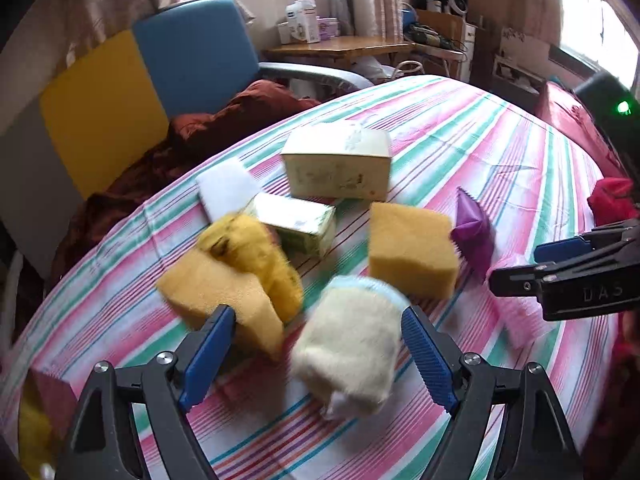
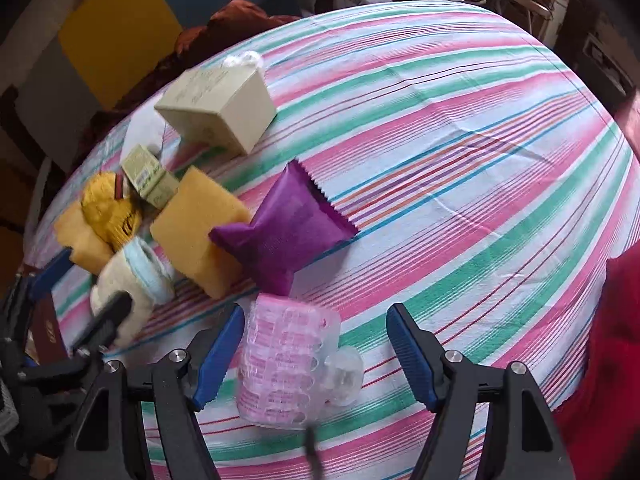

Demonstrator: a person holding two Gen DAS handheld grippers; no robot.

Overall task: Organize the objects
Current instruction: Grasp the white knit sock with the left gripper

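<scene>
On a striped cloth, my left gripper (image 1: 318,346) is open around a cream fluffy roll with a pale blue edge (image 1: 352,344), which also shows in the right wrist view (image 2: 132,280). My right gripper (image 2: 314,354) is open around a clear pink-printed pack (image 2: 286,364); the gripper also shows at the right of the left wrist view (image 1: 516,266). Nearby lie two orange sponges (image 1: 412,248) (image 1: 224,296), a yellow fuzzy item (image 1: 256,256), a purple pouch (image 2: 286,226), a small green box (image 1: 298,222), a large cream box (image 1: 340,166) and a white pad (image 1: 226,192).
The striped cloth (image 2: 460,140) covers a rounded surface with open room on its right. A dark red book (image 2: 46,330) lies at the left edge. Red fabric (image 2: 608,340) sits at the right. A blue and yellow chair (image 1: 160,76) stands behind.
</scene>
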